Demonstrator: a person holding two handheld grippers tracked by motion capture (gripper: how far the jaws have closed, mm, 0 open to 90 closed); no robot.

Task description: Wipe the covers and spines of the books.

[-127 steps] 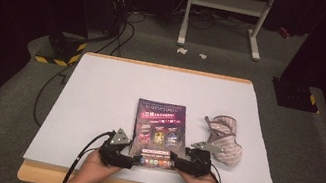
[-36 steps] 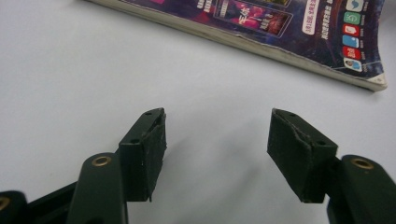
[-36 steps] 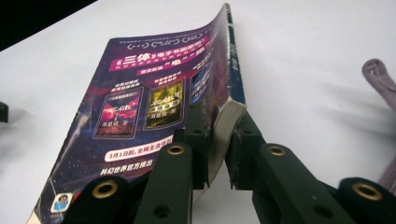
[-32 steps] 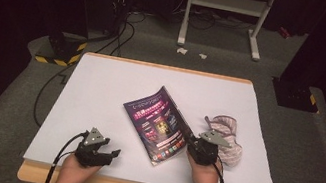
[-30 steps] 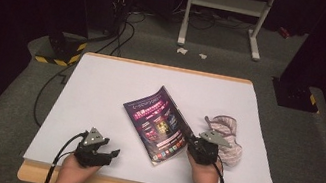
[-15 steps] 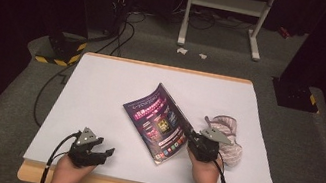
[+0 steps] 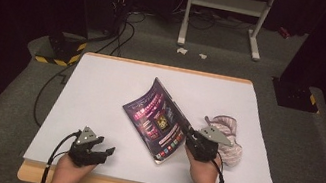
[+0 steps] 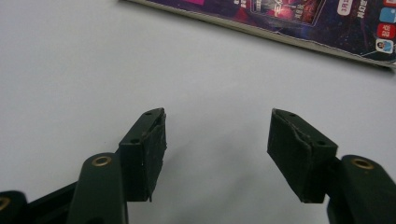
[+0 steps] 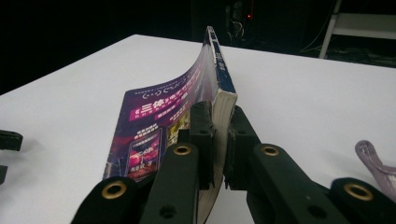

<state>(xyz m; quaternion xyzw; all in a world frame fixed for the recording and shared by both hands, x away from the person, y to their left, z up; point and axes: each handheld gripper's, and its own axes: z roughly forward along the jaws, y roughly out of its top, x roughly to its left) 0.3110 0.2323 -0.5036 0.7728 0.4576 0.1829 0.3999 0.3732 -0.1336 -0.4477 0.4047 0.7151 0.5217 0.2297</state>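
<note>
High view: book tilts up on the table, long axis diagonal from near-right to far-left, spine edge raised. Right gripper clamps that edge; left gripper gapes empty.

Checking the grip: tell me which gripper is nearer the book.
Right. The right gripper is clamped on the book at its spine edge; the left gripper sits open on the table, apart from it.

High view overlooks the table; tool views sit close, perhaps sharing the book.
</note>
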